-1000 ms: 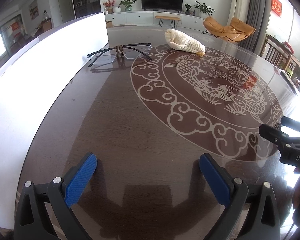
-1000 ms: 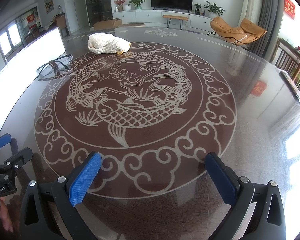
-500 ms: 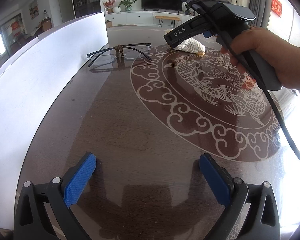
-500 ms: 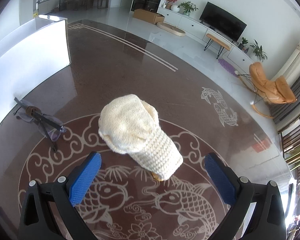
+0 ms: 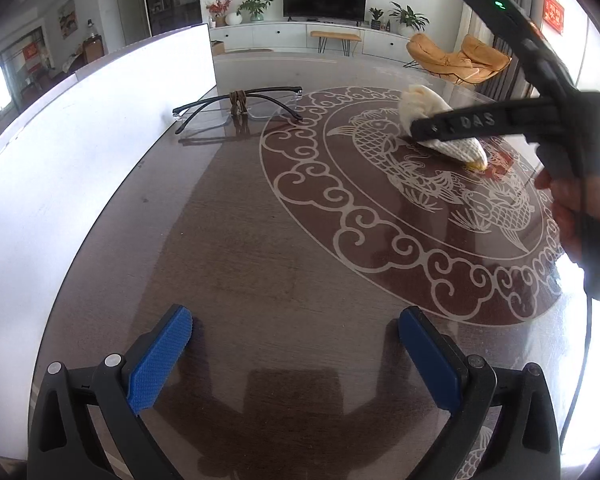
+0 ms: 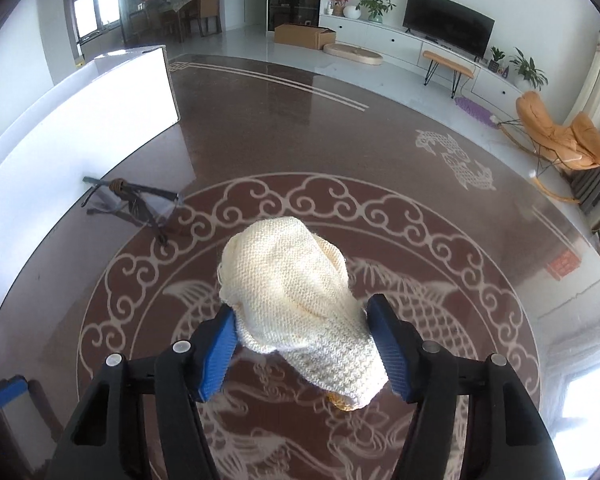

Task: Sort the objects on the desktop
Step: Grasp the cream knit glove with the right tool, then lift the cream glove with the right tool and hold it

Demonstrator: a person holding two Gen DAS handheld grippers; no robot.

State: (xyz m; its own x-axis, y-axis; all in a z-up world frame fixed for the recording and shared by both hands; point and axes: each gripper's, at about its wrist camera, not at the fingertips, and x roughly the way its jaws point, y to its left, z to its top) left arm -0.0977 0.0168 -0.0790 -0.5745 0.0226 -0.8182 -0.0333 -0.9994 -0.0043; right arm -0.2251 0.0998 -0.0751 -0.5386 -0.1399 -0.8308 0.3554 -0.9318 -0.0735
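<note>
- The cream knitted pouch (image 6: 300, 304) lies on the fish medallion of the round table (image 6: 260, 128), in the lower middle of the right wrist frame; in the left wrist view it sits at the upper right (image 5: 456, 140), partly hidden behind a black finger.
- The right gripper (image 6: 302, 346), which half a second ago stood spread wide just short of the pouch, now has its blue pads (image 6: 384, 344) drawn in against both sides of the knit; they look to be pinching it, though how firmly cannot be told.
- A second ago this gripper hung back near the table's near edge, so it has crossed the table and closed within that span.
- The pouch appears to rest on the glass, not yet lifted; judged from that, the grasp is just made and the carry is ahead.
- The left gripper (image 5: 296, 354) sits at the bottom of its own frame as before, pads spread wide over bare table, holding nothing.
- The folded glasses (image 6: 132, 200), bound with a brown tie, lie untouched at the left beside the white board (image 6: 80, 112), likely the next item to sort.
</note>
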